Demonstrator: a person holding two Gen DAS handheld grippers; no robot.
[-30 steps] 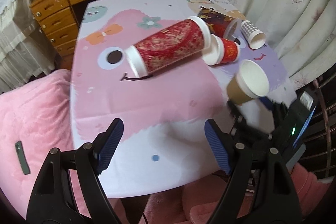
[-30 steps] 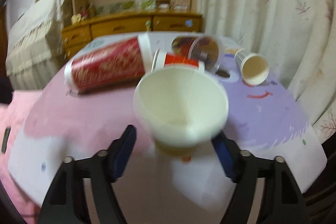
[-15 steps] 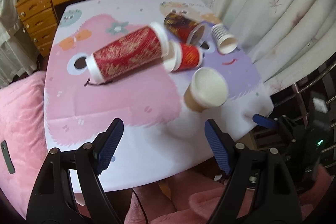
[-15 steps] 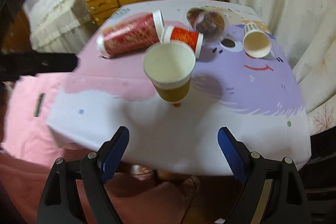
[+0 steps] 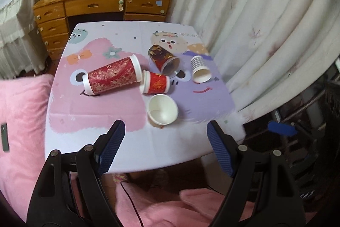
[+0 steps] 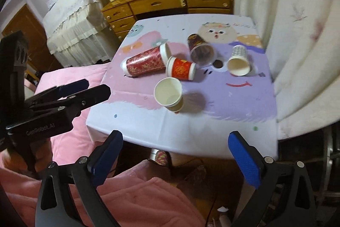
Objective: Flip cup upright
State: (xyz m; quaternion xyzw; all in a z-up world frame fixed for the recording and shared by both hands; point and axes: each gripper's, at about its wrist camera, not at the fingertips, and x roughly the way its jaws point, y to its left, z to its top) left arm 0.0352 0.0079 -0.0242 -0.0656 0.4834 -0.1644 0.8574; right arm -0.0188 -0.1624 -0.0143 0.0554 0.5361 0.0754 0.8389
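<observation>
A tan paper cup [image 5: 162,113] with a white inside stands upright, mouth up, near the front of the table [image 5: 136,137]; it also shows in the right wrist view [image 6: 169,94]. My left gripper [image 5: 167,146] is open and empty, pulled back over the table's front edge. My right gripper [image 6: 176,160] is open and empty, back off the table's near edge. The left gripper also shows at the left of the right wrist view [image 6: 70,90].
Lying on their sides behind the tan cup are a tall red cup [image 5: 111,78], a short red cup [image 5: 156,84], a dark patterned cup [image 5: 163,59] and a white checked cup [image 5: 199,69]. Curtains hang at the right, a wooden dresser [image 5: 102,5] stands behind, pink bedding lies left.
The tan cup, earlier between my right gripper's fingers, now stands free on the table. Both grippers have drawn back and up from the table.
</observation>
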